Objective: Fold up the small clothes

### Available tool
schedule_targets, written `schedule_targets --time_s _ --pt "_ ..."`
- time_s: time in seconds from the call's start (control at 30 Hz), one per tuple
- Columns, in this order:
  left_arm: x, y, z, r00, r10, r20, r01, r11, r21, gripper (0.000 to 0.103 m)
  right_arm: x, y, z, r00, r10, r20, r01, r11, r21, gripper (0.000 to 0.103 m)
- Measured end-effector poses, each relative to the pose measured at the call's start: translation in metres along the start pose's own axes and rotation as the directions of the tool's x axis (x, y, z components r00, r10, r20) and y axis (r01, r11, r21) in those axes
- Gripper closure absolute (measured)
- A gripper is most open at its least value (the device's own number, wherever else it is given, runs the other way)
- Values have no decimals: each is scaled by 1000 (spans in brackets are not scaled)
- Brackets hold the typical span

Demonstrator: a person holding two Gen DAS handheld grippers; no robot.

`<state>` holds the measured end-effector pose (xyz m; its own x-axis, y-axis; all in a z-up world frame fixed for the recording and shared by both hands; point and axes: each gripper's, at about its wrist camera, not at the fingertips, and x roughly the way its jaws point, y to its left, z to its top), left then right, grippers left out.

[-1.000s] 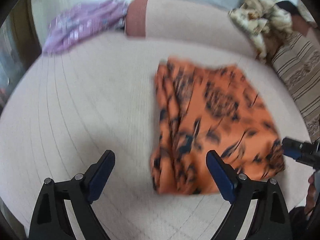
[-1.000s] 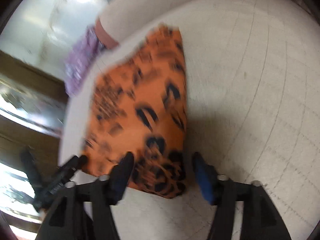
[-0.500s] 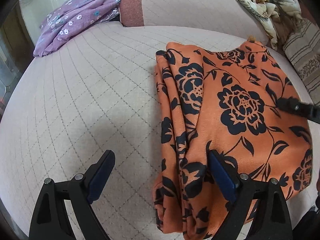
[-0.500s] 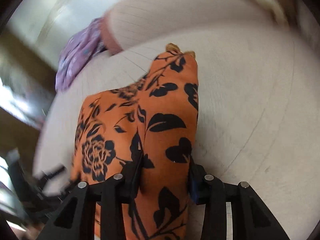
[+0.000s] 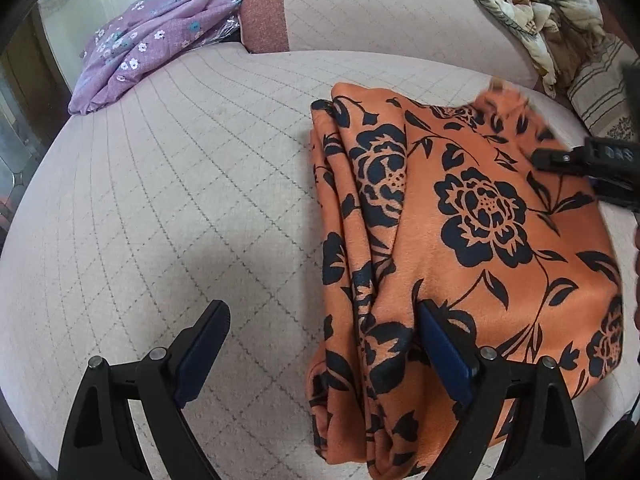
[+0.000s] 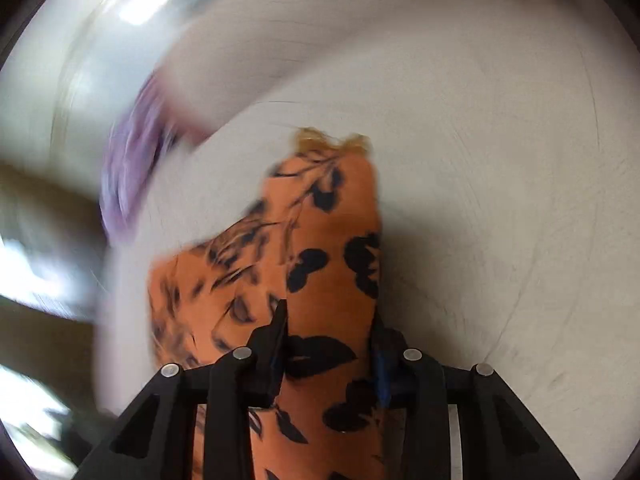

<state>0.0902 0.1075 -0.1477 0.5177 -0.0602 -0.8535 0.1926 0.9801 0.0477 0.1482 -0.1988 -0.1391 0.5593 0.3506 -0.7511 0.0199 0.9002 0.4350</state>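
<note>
An orange flowered cloth lies folded on the quilted sofa seat. My right hand-held gripper is clamped on its edge; my left hand-held gripper hangs spread wide, one finger over the cloth. A purple garment sits well apart.

The garment is orange with black roses and leaves. It lies on a pale beige sofa seat quilted in a grey diamond grid. A lilac cloth carries small white and teal flowers. The cushion is cream with brown stripes. The grippers' frames are black, with dark blue pads.
</note>
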Motion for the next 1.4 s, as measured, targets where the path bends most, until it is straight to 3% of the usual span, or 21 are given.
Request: schedule_targets --time_s 0.03,0.07,0.1,0.13,0.2,0.27,0.33,0.37,0.4,0.5,0.57,0.63,0.73,1.07,1.23,1.3,1.4 --pt "-1 -1 0 1000 -2 -4 2 1000 -6 9 -4 13 -5 998 -55 18 56 996 -72 66" --pt "-4 0 1 1000 -3 -2 3 1000 -17 9 -4 16 -7 996 -85 15 86 992 -88 60" --pt "-10 0 0 1000 -4 3 4 1000 -25 9 -3 9 -8 993 -117 -14 117 992 -52 47" --pt "-18 -1 -1 1000 -2 16 3 1000 -29 9 -8 1 -12 989 -149 -24 149 989 -5 45" --pt "-33 -2 -5 999 8 49 -7 1000 -26 9 -33 0 -24 983 -176 45 175 984 25 45" --pt "-42 -4 -9 998 7 64 -6 1000 -17 9 -61 7 -40 984 -139 115 140 990 2 44" --pt "-53 -5 -14 997 14 75 -12 1000 -20 9 -84 29 -61 989 -7 149 13 999 -39 35" --pt "-57 -5 -16 997 8 80 -6 1000 -25 9 -87 36 -70 988 56 142 -48 997 -60 25" --pt "-64 -5 -19 996 0 88 2 1000 -31 9 -85 44 -80 988 95 121 -87 994 -73 22" --pt "-87 -6 -24 994 -7 113 10 999 -32 9 -34 31 -95 994 61 -92 -62 998 -8 21" --pt "-102 -3 -29 990 -3 141 6 1000 -23 9 -52 35 -97 998 62 -13 -62 998 -2 21" --pt "-117 -1 -35 986 0 167 6 999 -35 9 -81 53 -100 992 120 38 -119 992 -43 21" --pt "-133 1 -41 981 -23 191 33 998 -50 9 -120 68 -124 990 59 131 -44 993 -112 21" --pt "-165 -4 -61 975 -33 220 50 996 -71 9 -158 63 -213 982 -78 173 104 984 -145 20" --pt "-176 -10 -69 972 -48 231 66 995 -71 9 -178 68 -218 969 -135 206 172 969 -177 20" --pt "-177 -13 -71 972 -45 230 61 996 -66 9 -182 70 -217 964 -143 223 185 966 -182 13" --pt "-176 -14 -74 975 -54 216 68 996 -60 9 -176 71 -216 965 -169 198 205 963 -175 12"
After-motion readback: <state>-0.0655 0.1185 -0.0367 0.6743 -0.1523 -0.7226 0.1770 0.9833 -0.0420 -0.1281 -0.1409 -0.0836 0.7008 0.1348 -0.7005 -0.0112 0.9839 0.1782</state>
